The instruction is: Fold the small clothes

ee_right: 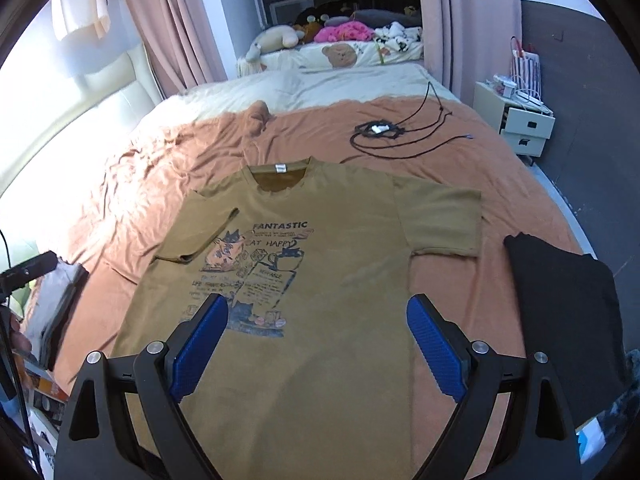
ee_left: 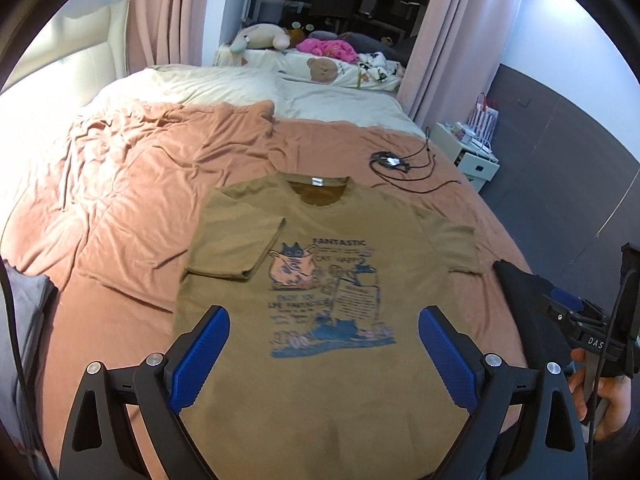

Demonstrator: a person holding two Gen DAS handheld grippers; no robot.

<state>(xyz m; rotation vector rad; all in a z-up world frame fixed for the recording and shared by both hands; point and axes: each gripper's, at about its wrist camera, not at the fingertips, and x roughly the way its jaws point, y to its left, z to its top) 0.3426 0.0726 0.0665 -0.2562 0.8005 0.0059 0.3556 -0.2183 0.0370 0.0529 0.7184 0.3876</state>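
A brown T-shirt (ee_left: pixel 320 380) with a blue cat print lies face up on the salmon bedspread (ee_left: pixel 140 200), collar (ee_left: pixel 316 184) pointing away from me. Its sleeve (ee_left: pixel 236 248) on the picture's left is folded in over the chest. The other sleeve (ee_right: pixel 440 220) lies spread flat. My left gripper (ee_left: pixel 324 316) hangs open above the shirt's lower half, nothing between its blue pads (ee_left: pixel 200 360). My right gripper (ee_right: pixel 318 304) is likewise open and empty over the shirt (ee_right: pixel 320 360). Neither touches the cloth.
A folded black garment (ee_right: pixel 560 300) lies right of the shirt, a folded grey one (ee_left: pixel 24 320) to its left. A coiled black cable (ee_right: pixel 376 130) rests beyond the collar. A white nightstand (ee_right: pixel 520 120) stands past the bed's right edge; plush toys (ee_left: pixel 260 38) sit at the far end.
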